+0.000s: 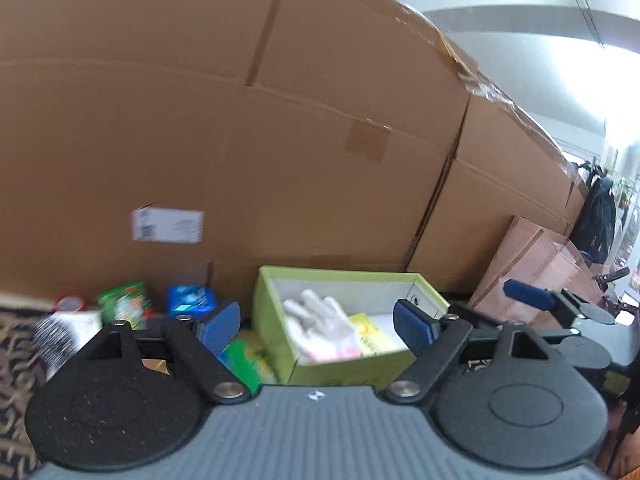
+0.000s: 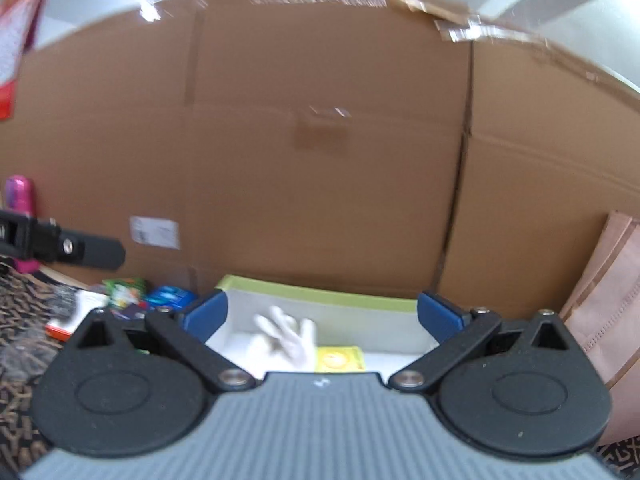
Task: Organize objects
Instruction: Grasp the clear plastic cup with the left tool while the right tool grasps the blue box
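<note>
Both the left gripper (image 1: 318, 326) and right gripper (image 2: 322, 318) are held agape, empty, before the green box (image 1: 304, 366); a white glove (image 1: 320, 326) is seen inside it.

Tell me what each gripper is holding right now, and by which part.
Nothing is held. The left gripper and the right gripper both stand open with nothing between their fingers. The white glove lies loose inside the green box.

I'm facing a wall of big stacked cardboard cartons (image 1: 248, 140), taped at the seams. Patterned dark carpet (image 1: 16, 344) lies at left. Bright daylight floods the white ceiling (image 1: 560, 40) at right.
</note>
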